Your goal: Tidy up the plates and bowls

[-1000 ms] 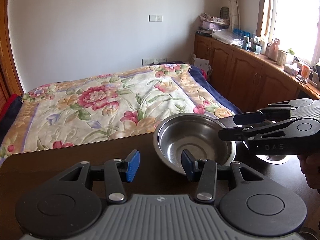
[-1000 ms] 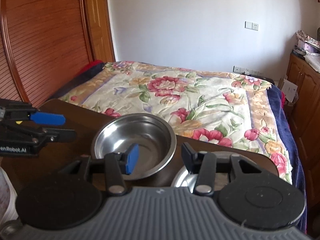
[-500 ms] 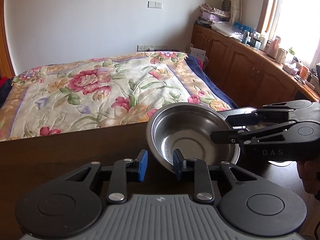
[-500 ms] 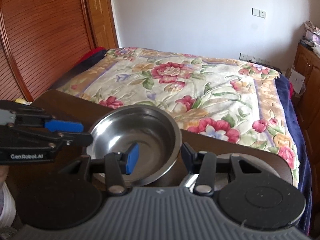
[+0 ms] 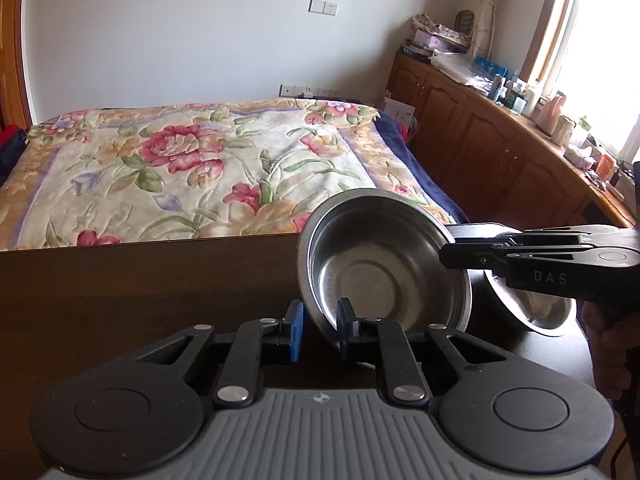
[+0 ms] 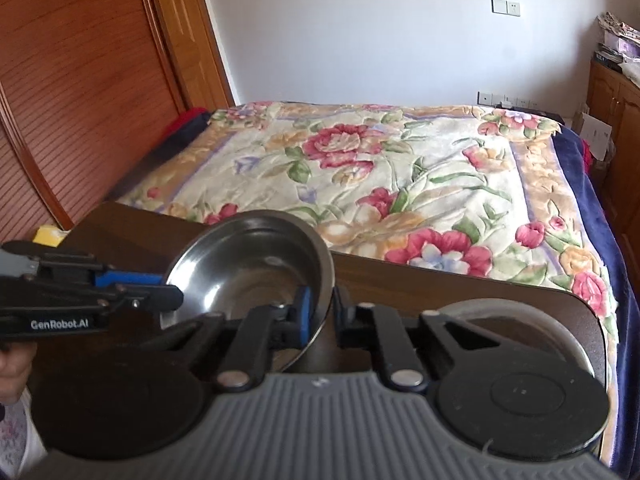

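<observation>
A steel bowl (image 5: 384, 264) is held tilted above the dark wooden table (image 5: 140, 288). My left gripper (image 5: 320, 326) is shut on its near rim, one pad inside and one outside. My right gripper (image 6: 322, 310) is shut on the opposite rim of the same bowl (image 6: 256, 264). Each gripper shows in the other's view, the right one (image 5: 448, 258) at the bowl's right rim and the left one (image 6: 170, 288) at its left rim. A second steel bowl (image 5: 536, 308) sits on the table behind my right gripper; it also shows in the right wrist view (image 6: 560, 332).
A bed with a floral quilt (image 5: 192, 168) lies just beyond the table's far edge. Wooden cabinets (image 5: 500, 152) with clutter on top run along the right wall under a window. A wooden sliding door (image 6: 80, 80) stands to the left.
Both grippers have closed on the bowl's rim, and the bowl has lifted off the table and tilted. It rested flat a second ago, with both grippers open.
</observation>
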A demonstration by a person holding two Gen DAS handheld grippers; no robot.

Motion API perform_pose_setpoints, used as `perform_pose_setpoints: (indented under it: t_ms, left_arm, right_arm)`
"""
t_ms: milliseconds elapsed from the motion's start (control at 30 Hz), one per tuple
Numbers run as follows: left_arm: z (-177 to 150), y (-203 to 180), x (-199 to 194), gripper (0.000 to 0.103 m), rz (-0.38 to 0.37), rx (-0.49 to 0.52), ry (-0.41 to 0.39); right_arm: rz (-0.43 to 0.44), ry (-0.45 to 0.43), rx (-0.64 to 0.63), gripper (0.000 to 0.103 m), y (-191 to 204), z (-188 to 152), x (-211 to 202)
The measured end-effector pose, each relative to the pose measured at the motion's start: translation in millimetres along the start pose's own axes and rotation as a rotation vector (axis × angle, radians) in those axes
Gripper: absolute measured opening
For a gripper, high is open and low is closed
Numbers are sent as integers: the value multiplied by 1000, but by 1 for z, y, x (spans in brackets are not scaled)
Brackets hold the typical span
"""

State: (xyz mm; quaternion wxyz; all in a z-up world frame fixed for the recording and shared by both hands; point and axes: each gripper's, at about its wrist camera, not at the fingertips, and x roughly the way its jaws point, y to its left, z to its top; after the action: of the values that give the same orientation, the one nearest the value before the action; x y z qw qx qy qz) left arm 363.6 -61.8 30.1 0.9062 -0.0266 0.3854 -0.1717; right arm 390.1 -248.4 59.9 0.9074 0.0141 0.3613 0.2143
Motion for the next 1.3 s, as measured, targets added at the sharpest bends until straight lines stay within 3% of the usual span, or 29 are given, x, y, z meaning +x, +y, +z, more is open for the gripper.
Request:
perform_pose_setpoints:
  t_ms: [533,900,1300]
  left_arm:
    - [-8,-18,-54,45,-57,24,-87]
    - [-22,-45,-106,45,-92,92,-168]
    - [-50,-60,-146,44,-136,126,-199]
  right_arm:
    - [17,-27,58,12,0,-4,-29]
    - [27,-89,37,11,17,-13,-82]
    - [10,-147,28,10,28,-32,-131]
